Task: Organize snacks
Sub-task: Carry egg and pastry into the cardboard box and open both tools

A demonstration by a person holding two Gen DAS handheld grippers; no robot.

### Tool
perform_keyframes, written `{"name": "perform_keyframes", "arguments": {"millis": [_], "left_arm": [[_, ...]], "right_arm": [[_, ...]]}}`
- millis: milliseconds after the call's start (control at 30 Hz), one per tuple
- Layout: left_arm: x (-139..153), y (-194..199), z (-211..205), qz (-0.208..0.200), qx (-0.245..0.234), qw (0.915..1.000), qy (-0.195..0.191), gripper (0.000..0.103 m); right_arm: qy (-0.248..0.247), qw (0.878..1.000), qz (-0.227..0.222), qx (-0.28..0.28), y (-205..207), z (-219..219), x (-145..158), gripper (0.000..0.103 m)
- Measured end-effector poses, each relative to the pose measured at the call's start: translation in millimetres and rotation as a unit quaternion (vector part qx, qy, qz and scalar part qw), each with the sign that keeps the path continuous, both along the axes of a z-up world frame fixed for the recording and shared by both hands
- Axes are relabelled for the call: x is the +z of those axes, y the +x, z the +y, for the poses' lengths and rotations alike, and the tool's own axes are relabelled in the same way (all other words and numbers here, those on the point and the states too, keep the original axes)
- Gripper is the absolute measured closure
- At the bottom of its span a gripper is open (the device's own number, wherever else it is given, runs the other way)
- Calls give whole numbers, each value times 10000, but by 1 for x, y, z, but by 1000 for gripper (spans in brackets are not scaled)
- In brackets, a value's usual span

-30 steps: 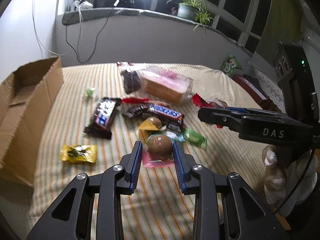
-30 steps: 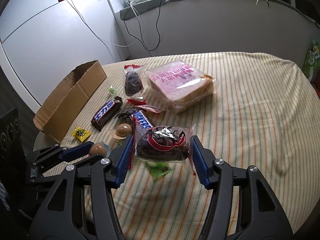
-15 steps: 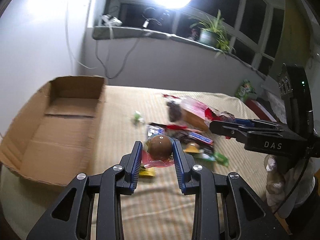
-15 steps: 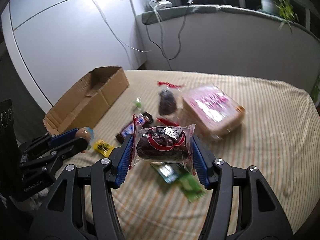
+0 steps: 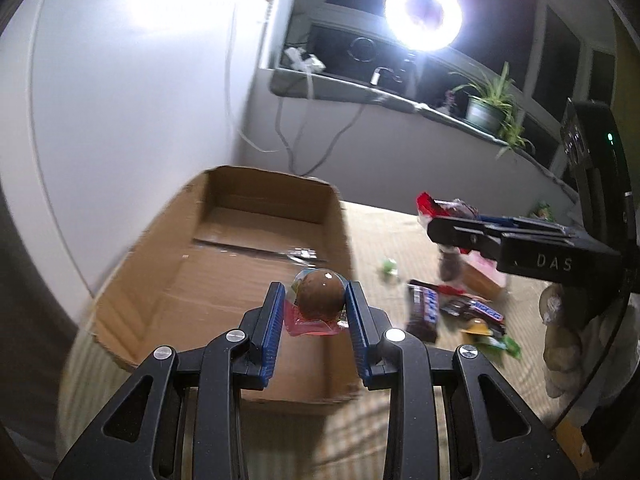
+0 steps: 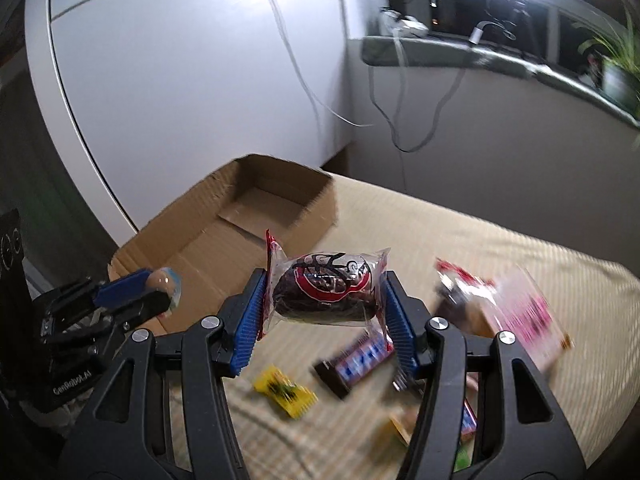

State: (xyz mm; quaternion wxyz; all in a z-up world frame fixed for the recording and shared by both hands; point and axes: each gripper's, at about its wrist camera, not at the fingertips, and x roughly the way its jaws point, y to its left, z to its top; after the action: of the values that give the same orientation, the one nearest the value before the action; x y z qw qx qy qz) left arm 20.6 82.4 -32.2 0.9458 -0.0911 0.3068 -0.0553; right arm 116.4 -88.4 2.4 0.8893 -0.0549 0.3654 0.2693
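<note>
My left hand-held gripper [image 5: 316,304] is pinching a chocolate egg in clear wrapper [image 5: 321,294], and it hangs above the open cardboard box [image 5: 240,264] at the left side of the surface [image 6: 500,248], which has a striped cloth. My right hand-held gripper [image 6: 326,300] is pinching a wrapped chocolate cake [image 6: 326,292] between its blue pads, in the air just right of the box's near corner. On the cloth to the right of the box lie other snacks: a yellow candy [image 6: 286,394], a dark chocolate bar [image 6: 352,364], a Snickers bar [image 5: 472,310] and, farther right, a blurred pack with pink print [image 6: 524,320]. A ring light [image 5: 423,14] shines above the window sill at the far side.
</note>
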Motion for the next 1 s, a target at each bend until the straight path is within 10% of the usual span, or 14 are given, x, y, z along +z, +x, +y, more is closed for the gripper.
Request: {"name": "perform_keyframes", "arguments": {"millis": [1000], "left_arm": [[-10,7,43,155,491,9987,-7,72]], "right_arm": [[-443,9963,244,696,40,110,-33,38]]}}
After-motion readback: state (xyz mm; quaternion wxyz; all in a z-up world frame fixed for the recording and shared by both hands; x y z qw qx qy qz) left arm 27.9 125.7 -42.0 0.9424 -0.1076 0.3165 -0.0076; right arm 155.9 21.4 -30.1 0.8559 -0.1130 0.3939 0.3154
